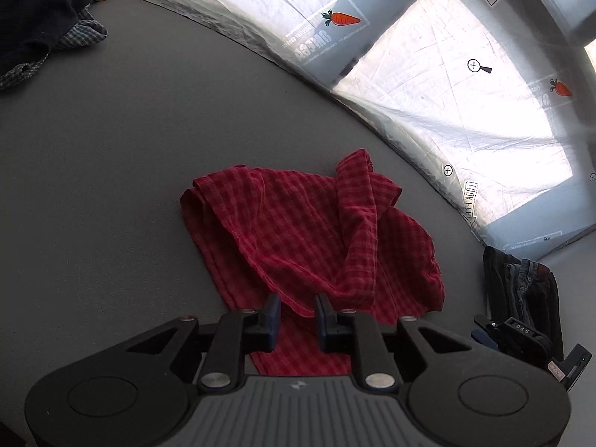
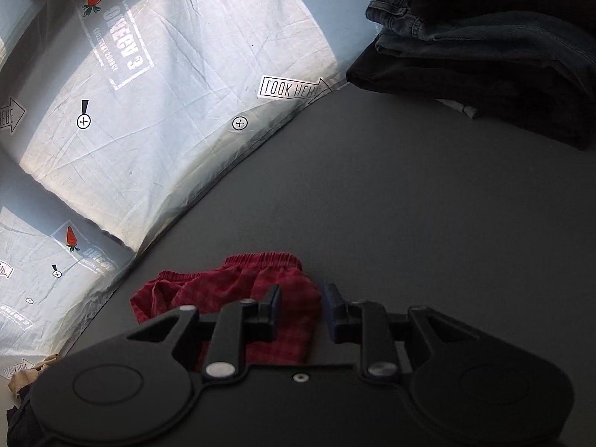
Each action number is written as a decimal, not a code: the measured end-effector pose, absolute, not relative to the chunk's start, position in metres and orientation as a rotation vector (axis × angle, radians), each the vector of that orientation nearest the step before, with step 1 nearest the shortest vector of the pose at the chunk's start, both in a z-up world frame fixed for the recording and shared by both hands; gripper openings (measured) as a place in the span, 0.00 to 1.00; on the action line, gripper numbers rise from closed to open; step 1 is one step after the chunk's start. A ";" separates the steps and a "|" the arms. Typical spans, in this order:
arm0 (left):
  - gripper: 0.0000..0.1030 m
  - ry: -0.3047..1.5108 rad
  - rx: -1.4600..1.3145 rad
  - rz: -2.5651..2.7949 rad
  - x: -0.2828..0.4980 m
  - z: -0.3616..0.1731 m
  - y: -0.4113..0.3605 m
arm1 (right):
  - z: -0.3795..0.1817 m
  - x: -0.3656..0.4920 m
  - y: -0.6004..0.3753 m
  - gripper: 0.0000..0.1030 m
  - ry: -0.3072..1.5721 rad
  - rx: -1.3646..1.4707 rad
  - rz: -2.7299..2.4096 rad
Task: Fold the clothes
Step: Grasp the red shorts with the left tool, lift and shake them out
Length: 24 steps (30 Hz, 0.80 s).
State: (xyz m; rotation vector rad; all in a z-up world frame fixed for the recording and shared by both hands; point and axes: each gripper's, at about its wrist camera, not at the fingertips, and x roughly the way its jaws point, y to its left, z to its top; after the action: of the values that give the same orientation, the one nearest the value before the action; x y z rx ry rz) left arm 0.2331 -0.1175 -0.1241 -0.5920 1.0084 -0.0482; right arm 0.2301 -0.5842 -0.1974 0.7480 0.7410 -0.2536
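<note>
I read the left gripper (image 1: 297, 311) as spread: its two blue-padded fingers (image 1: 273, 311) stand apart with a clear gap, and a fold of the red checked shorts (image 1: 313, 231) lies in that gap. I cannot tell whether the pads touch the cloth; nothing is pinched.

The right gripper (image 2: 302, 302) is likewise spread. Its left finger sits over the edge of the red checked shorts (image 2: 238, 283); its right finger (image 2: 335, 307) sits over the bare grey table (image 2: 409, 205). It grips nothing.

The shorts lie crumpled on the grey table (image 1: 93, 186), near the far edge, with the elastic waistband (image 2: 262, 259) turned away from the right gripper.

A stack of folded jeans and dark garments (image 2: 484, 48) rests on the table at the far right in the right wrist view. A heap of unfolded dark and checked clothing (image 1: 41, 22) lies at the far left in the left wrist view. A white printed sheet (image 1: 447, 93) covers the floor beyond the table edge.
</note>
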 end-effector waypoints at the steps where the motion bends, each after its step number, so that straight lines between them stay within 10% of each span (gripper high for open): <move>1: 0.21 1.020 -0.594 -0.033 0.233 -0.124 -0.117 | -0.203 0.229 -0.583 0.25 0.755 0.758 -0.247; 24: 0.50 1.197 -0.503 -0.180 0.363 -0.179 -0.177 | -0.250 0.280 -0.584 0.43 0.845 0.811 -0.252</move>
State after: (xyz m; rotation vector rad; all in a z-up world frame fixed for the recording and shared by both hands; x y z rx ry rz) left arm 0.3629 -0.1772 -0.1790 -0.5031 1.1970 -0.1796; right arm 0.2803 -0.5837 -0.2499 0.8106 0.8450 -0.2515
